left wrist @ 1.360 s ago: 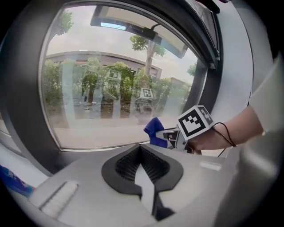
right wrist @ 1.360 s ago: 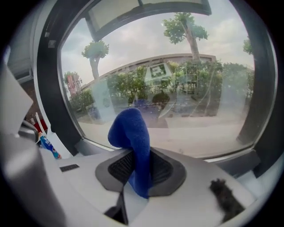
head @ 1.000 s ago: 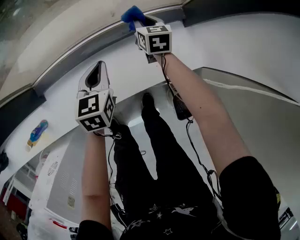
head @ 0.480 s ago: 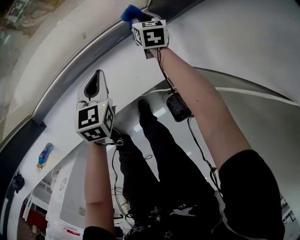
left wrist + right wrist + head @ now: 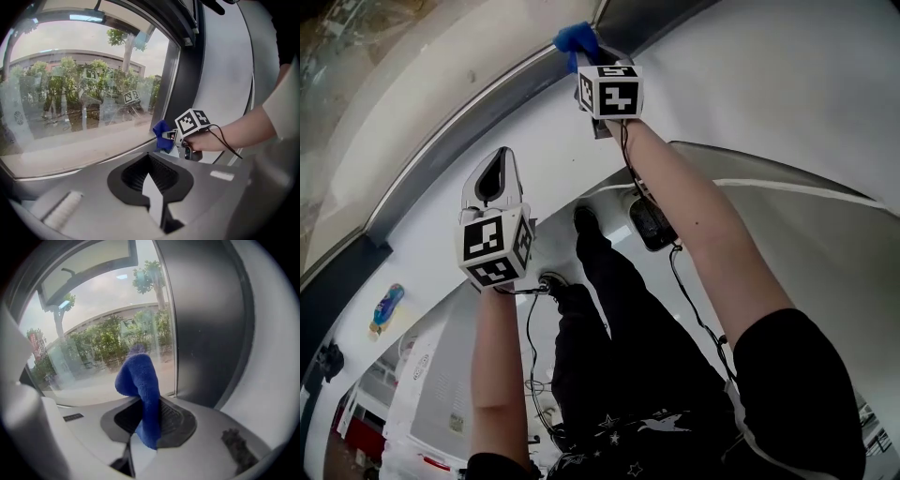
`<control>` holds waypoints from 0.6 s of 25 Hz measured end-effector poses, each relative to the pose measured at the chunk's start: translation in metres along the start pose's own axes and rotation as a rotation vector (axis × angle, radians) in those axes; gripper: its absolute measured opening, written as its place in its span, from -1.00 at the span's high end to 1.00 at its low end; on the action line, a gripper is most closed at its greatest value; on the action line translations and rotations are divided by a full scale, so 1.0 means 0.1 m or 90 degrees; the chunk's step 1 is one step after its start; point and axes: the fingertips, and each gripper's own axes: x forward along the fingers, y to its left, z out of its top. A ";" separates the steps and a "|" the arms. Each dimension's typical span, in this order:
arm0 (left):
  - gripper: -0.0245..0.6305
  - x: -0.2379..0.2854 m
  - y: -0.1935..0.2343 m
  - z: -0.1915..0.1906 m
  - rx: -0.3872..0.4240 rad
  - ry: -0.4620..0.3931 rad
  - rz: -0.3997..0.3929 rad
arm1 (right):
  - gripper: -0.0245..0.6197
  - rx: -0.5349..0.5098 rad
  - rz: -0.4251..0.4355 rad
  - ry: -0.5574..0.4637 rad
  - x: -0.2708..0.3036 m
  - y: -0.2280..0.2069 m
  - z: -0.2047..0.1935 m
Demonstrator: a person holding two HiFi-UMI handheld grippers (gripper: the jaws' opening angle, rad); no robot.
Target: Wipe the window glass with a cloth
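Observation:
A blue cloth is clamped in my right gripper, raised to the lower right corner of the window glass. In the right gripper view the cloth stands up out of the shut jaws, its top close to the glass beside the dark frame post; I cannot tell whether it touches. My left gripper is lower and to the left, shut and empty, pointing at the sill. The left gripper view shows its closed jaws, with the right gripper and cloth beyond.
A dark grey window frame runs along the sill above a white wall. Below are the person's black-trousered legs, a black device with cables on the floor, and a small blue and yellow object at the left.
The right gripper with the cloth has shifted slightly right along the window's corner. The left gripper has dropped a little lower. Both stay shut.

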 end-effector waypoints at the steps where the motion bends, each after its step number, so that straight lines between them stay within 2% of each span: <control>1: 0.91 -0.05 0.00 0.00 -0.003 -0.003 0.001 | 0.67 0.000 0.005 0.002 -0.07 0.04 -0.04; 7: 0.91 -0.58 0.08 -0.15 -0.018 -0.028 0.024 | 0.67 -0.012 0.048 0.024 -0.52 0.55 -0.38; 15: 0.91 -1.76 0.29 -0.49 -0.047 -0.074 0.078 | 0.67 -0.043 0.121 0.007 -1.35 1.66 -0.58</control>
